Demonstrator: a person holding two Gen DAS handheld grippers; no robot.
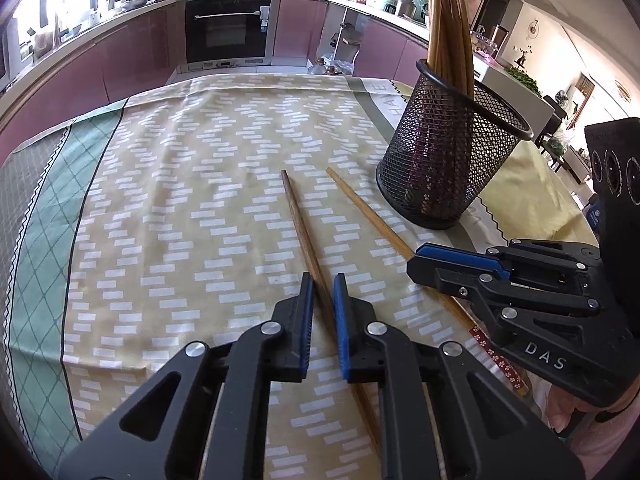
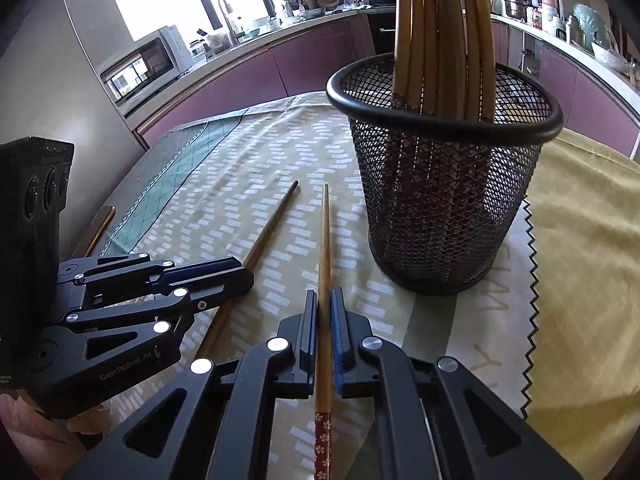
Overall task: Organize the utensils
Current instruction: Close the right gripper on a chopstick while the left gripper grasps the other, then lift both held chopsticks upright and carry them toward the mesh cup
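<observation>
Two chopsticks lie on the patterned tablecloth in front of a black mesh holder [image 1: 448,160] [image 2: 440,184] that holds several bamboo chopsticks upright. My left gripper [image 1: 322,284] straddles the darker chopstick [image 1: 298,220] [image 2: 272,224]; its jaws are narrow, with a small gap on each side of the stick. My right gripper [image 2: 323,300] [image 1: 420,264] is closed on the lighter chopstick [image 2: 325,248] [image 1: 360,208], which has a red flowered end [image 2: 322,444].
The yellow-and-white tablecloth [image 1: 180,200] covers the table, with a green band at the left. A yellow cloth [image 2: 588,240] lies right of the holder. Kitchen counters and an oven [image 1: 228,28] stand beyond the far edge.
</observation>
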